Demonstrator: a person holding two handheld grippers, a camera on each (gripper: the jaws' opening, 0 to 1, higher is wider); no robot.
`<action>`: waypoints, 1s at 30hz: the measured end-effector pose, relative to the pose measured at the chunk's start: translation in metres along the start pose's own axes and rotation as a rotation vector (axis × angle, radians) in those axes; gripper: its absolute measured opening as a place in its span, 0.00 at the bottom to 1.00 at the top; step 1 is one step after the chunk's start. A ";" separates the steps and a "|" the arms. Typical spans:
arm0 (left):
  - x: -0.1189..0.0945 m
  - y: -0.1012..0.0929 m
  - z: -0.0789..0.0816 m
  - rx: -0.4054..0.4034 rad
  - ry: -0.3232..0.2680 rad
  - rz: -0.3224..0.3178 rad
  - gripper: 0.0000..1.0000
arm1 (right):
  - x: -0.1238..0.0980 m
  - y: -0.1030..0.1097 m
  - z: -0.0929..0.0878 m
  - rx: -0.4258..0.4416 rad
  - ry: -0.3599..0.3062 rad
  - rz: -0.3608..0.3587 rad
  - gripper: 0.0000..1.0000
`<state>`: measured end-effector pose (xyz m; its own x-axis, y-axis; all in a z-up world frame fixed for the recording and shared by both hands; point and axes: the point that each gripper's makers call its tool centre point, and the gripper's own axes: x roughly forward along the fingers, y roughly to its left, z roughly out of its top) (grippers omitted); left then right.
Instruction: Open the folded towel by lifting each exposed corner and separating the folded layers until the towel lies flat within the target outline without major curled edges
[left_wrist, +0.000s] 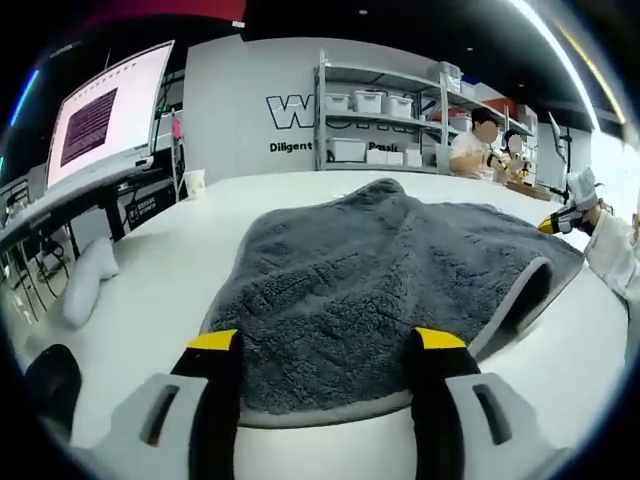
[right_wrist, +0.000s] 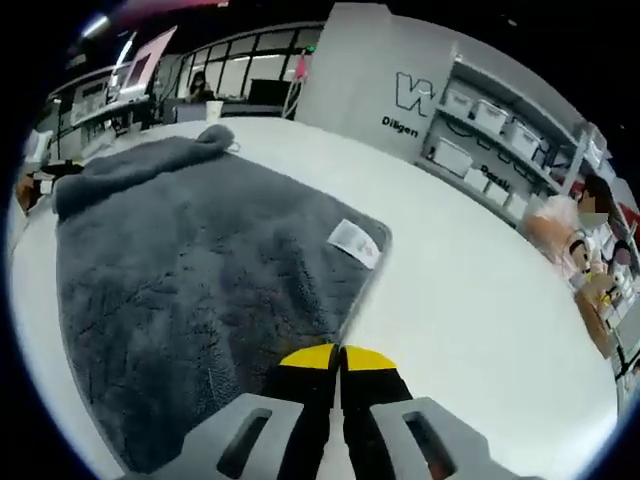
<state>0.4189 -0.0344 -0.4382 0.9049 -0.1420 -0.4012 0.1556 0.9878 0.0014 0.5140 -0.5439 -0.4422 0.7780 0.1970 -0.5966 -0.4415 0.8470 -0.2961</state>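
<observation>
Towel (left_wrist: 380, 280) covers the white table (left_wrist: 180, 270); left gripper (left_wrist: 327, 340) gapes over its edge, right gripper (right_wrist: 338, 356) pinched together beside it, grip unclear.

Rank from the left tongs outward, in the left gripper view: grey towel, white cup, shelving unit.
1. Grey towel, its near edge right between the open left tongs.
2. White cup, far table edge, left.
3. Shelving unit, beyond the table, against the wall.

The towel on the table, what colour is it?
The towel is dark grey and fluffy, with a small white label. It shows best in the right gripper view.
</observation>
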 end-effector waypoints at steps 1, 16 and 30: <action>0.000 0.000 0.000 0.000 0.000 0.000 0.67 | 0.000 0.000 0.000 -0.007 0.002 -0.002 0.00; 0.000 0.001 0.000 -0.001 0.003 -0.001 0.67 | 0.000 -0.009 -0.005 -0.073 0.042 -0.056 0.00; 0.001 0.001 -0.001 0.001 0.008 -0.006 0.67 | -0.002 -0.019 -0.010 -0.080 0.057 -0.081 0.00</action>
<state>0.4191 -0.0335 -0.4392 0.9009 -0.1474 -0.4082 0.1613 0.9869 -0.0005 0.5159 -0.5658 -0.4429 0.7870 0.0992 -0.6090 -0.4140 0.8167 -0.4020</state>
